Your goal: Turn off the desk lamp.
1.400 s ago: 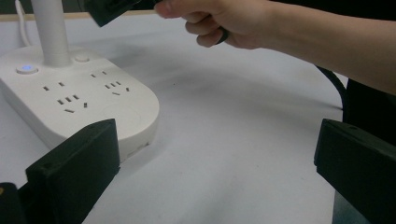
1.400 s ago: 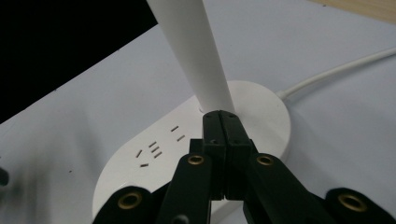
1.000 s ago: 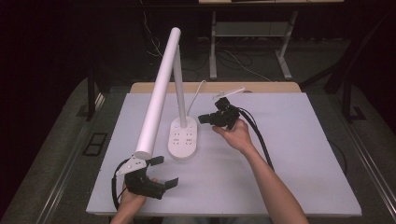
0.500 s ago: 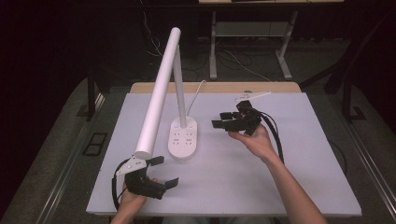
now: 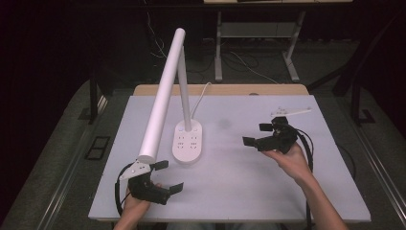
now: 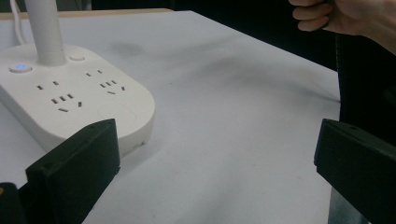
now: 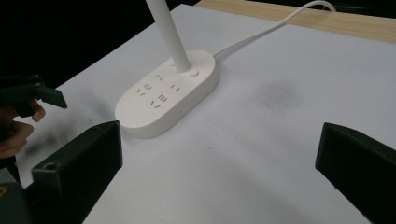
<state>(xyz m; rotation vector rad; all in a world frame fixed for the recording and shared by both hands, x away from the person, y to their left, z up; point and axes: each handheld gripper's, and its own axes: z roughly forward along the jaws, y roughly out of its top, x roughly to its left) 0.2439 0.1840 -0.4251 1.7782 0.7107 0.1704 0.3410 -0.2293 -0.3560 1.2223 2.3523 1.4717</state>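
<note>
Lamp: white desk lamp [image 5: 165, 91] w/ oval socket base [image 5: 187, 143] at table [image 5: 239, 191] centre; blue light on base in left gripper view; long tube head slants toward 7 o'clock.
Cord: white cable [image 5: 200, 97] runs off base toward 12 o'clock.
Left gripper [image 5: 166, 177]: 7 o'clock of base, near table's front edge, jaws spread, nothing between.
Right gripper [image 5: 257, 134]: 3 o'clock of base, well apart, jaws spread wide, empty, pointing at base.

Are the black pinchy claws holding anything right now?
No. The left gripper and the right gripper both have their jaws wide apart with only bare table between them. The lamp base sits untouched.
</note>
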